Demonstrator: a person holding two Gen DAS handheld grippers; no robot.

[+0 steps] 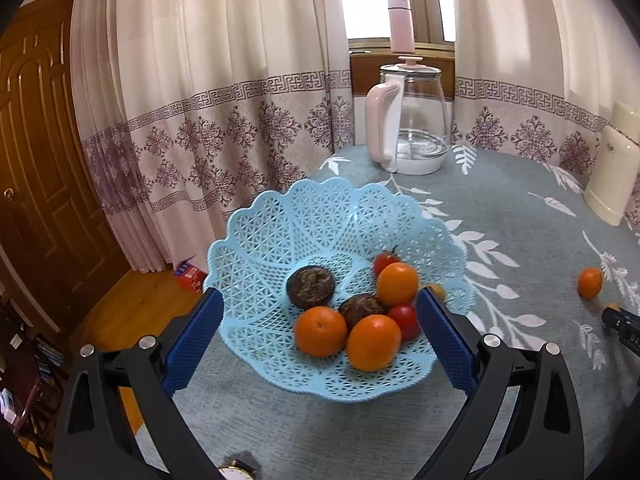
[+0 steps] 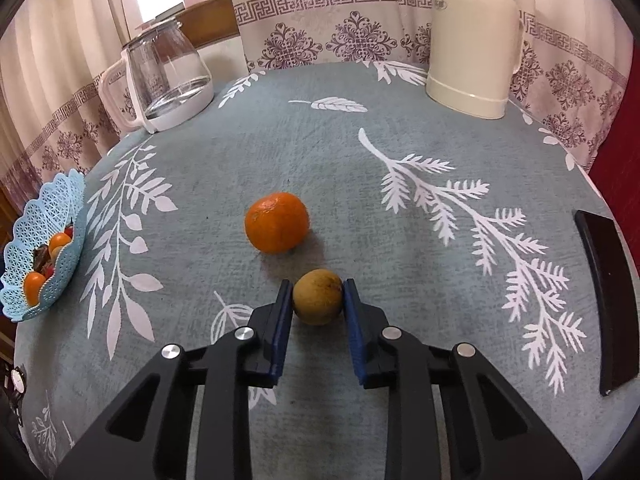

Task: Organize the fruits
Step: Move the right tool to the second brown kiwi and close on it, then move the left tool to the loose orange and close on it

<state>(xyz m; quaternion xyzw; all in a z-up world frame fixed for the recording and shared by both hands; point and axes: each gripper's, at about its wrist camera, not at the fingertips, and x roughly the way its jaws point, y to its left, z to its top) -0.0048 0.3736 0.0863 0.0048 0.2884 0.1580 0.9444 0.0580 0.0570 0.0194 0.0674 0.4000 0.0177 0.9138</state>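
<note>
I have my right gripper (image 2: 317,295) clamped on a small yellow-brown fruit (image 2: 318,297) resting on the tablecloth (image 2: 248,160), just in front of a loose orange (image 2: 277,222). My left gripper (image 1: 320,316) hangs with fingers wide apart on either side of the blue basket (image 1: 320,216), well left of that orange, holding oranges, tomatoes and two dark round fruits.

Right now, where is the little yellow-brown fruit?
In the right wrist view, the yellow-brown fruit sits on the tablecloth between the right gripper's jaws, just in front of the loose orange.
</note>
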